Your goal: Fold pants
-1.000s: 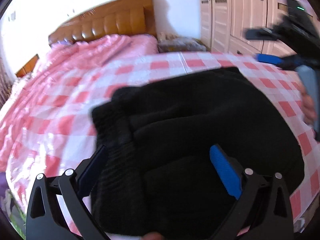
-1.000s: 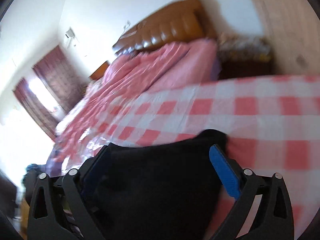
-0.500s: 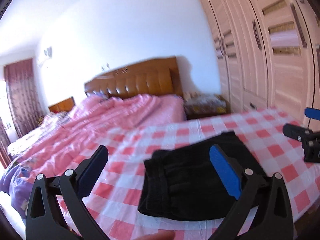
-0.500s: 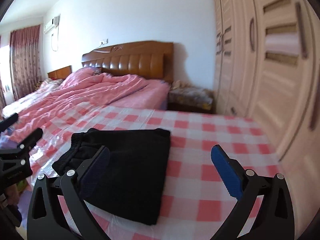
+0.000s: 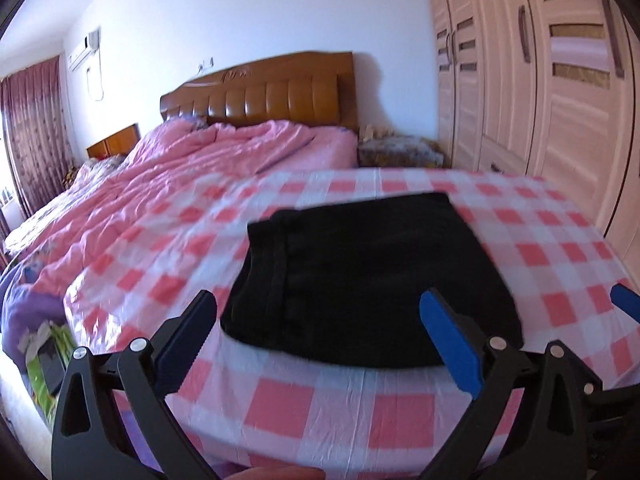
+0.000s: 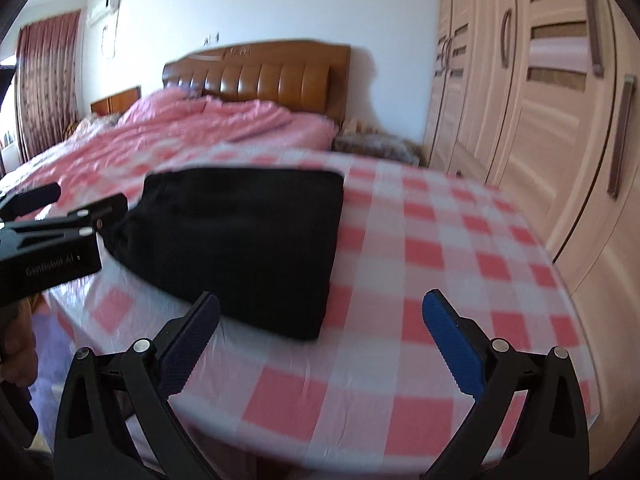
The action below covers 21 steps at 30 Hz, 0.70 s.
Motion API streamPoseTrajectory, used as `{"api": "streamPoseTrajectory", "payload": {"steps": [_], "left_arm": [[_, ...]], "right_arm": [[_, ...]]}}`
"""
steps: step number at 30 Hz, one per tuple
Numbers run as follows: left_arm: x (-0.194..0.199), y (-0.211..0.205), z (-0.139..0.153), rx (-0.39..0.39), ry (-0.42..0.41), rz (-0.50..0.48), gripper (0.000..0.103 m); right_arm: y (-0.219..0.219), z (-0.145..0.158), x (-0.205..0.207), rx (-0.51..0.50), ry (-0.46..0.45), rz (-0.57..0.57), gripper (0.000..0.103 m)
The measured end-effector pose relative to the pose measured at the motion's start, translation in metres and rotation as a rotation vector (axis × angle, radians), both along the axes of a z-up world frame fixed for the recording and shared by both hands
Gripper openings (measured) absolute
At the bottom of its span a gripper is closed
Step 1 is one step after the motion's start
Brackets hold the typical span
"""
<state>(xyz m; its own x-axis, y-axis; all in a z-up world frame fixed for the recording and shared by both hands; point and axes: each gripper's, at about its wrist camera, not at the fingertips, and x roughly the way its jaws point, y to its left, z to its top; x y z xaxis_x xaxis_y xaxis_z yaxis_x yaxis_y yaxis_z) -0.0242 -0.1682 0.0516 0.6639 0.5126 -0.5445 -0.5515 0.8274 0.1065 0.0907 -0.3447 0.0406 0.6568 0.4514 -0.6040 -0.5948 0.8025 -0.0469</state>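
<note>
Only readable writing I can spot is on the side of the left gripper where it pokes into the left edge of the right wrist view — looks like "GenRobot.AI", though it's soft and I wouldn't swear to every letter.

In its own view the left gripper sits low in the frame, level, jaws spread wide with nothing between them. A fingertip of the person shows at the very bottom edge. The right gripper is posed the same way in its own view, jaws wide apart and empty, and one of its blue pads peeks in at the right edge of the left view.

The pants are black, folded into a tidy rectangle, lying flat on the pink-and-white checked tablecloth. In the left view they fill the centre, just beyond the jaws and not touching either pad. In the right view the pants lie left of centre, again clear of the jaws.

Background — a bed with a pink quilt, a brown headboard and a wardrobe on the right.
</note>
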Motion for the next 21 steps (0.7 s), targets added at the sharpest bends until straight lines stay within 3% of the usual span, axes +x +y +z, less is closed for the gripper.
{"api": "streamPoseTrajectory", "payload": {"steps": [8, 21], "left_arm": [[-0.01, 0.002, -0.028, -0.034, 0.054, 0.016, 0.101], [-0.012, 0.001, -0.03, -0.034, 0.065, -0.002, 0.101]], "right_arm": [[0.006, -0.023, -0.017, -0.029, 0.037, 0.06, 0.099], [0.012, -0.026, -0.019, -0.041, 0.06, 0.085, 0.099]]}}
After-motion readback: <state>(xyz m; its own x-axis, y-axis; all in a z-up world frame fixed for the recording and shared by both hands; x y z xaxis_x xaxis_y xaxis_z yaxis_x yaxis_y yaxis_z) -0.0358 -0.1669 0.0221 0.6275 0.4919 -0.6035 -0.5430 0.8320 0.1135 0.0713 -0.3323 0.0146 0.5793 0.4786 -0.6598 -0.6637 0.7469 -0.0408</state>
